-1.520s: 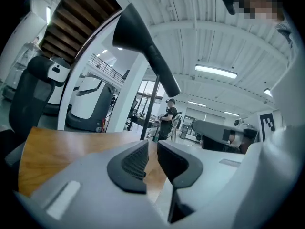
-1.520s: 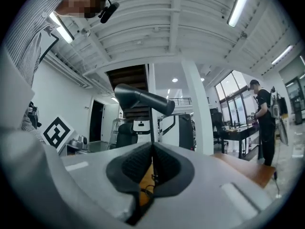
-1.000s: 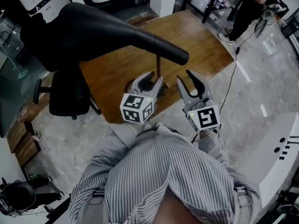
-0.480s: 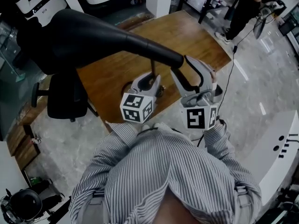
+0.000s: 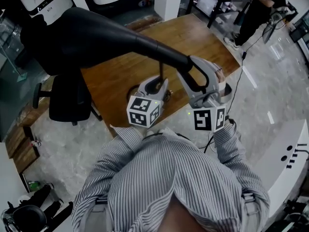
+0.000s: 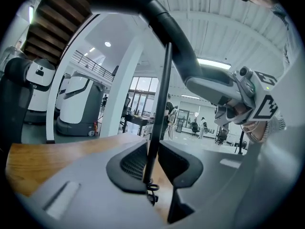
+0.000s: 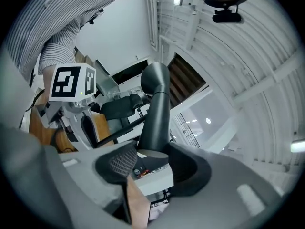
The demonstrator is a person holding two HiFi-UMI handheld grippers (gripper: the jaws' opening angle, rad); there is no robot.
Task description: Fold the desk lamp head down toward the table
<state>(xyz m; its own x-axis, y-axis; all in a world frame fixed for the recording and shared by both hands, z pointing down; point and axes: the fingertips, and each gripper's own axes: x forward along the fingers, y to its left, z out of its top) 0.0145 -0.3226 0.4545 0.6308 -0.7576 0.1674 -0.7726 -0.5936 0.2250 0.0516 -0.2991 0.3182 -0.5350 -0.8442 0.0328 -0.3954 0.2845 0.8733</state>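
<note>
Head view: a large matte-black cone-shaped lamp head point(image 5: 87, 33) juts out from the top of a thin black upright rod point(image 5: 160, 72), hanging high over a brown wooden table point(image 5: 203, 37). The left gripper point(image 5: 155, 82) is clamped low on that rod. The right gripper point(image 5: 186, 67) sits just beside the rod's top, its jaws around the head's narrow tail.

Left gripper view: the jaws are nearly together, with only the rod point(image 6: 161, 94) pinched between the pads. The lamp head's neck passes above the rod.

Right gripper view: the jaws are partly closed on the tapered black tail point(image 7: 156, 109), pads touching both sides.

The head looks rigid, smooth and front-heavy, so the taper may let the pads slip toward its thin end. Gripping close to the rod's hinge and bracing the rod seems wise, since the hinge is probably stiff.
</note>
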